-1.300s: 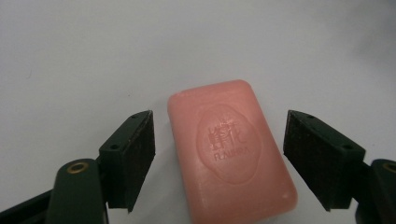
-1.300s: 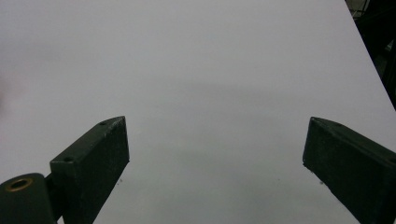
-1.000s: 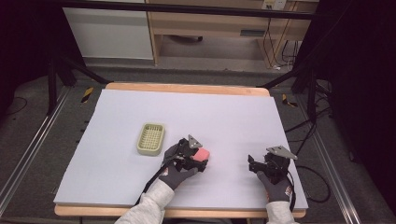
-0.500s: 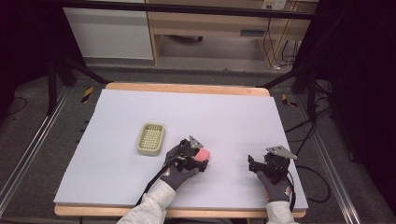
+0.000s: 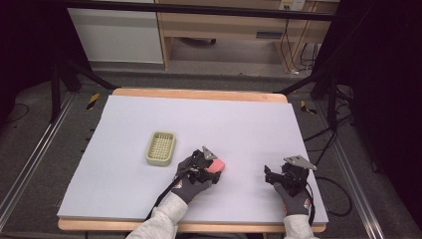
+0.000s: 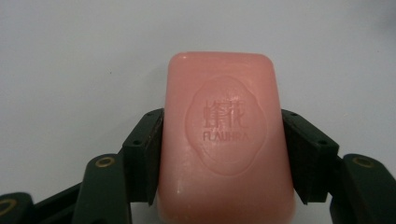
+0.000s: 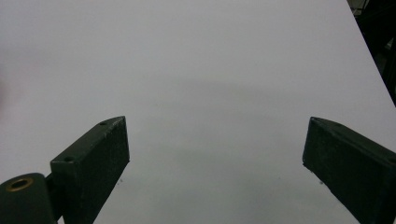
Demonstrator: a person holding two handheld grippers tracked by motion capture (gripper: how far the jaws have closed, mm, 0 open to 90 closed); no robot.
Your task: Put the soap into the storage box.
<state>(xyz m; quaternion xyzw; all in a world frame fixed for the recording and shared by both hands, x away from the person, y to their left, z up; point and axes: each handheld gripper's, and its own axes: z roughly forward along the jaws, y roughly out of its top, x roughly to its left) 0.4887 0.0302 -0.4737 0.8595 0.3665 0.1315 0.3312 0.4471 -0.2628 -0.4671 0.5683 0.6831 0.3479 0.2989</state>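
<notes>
Between the two black fingers (image 6: 144,154) of the left gripper (image 6: 222,158) sits a pink bar of soap (image 6: 226,140), clamped on its long sides, one finger pressed flat against each edge. The soap's stamped face, an oval seal with lettering, is turned toward the gripper's camera, and its far end juts out past the fingertips over the pale grey table cover (image 6: 70,60). From the high view, the soap (image 5: 217,166) shows as a pink patch at the front of the left gripper (image 5: 213,167), low over the table; whether it touches the surface I cannot tell. Off to the outer side of those fingers, near but apart, lies a pale green slatted soap dish (image 5: 160,148). The right gripper (image 7: 215,158) holds its fingers (image 7: 93,158) wide apart with nothing but bare cover between them; in the high view it (image 5: 269,175) rests well apart from the soap, gripped by a gloved hand (image 5: 293,194).
</notes>
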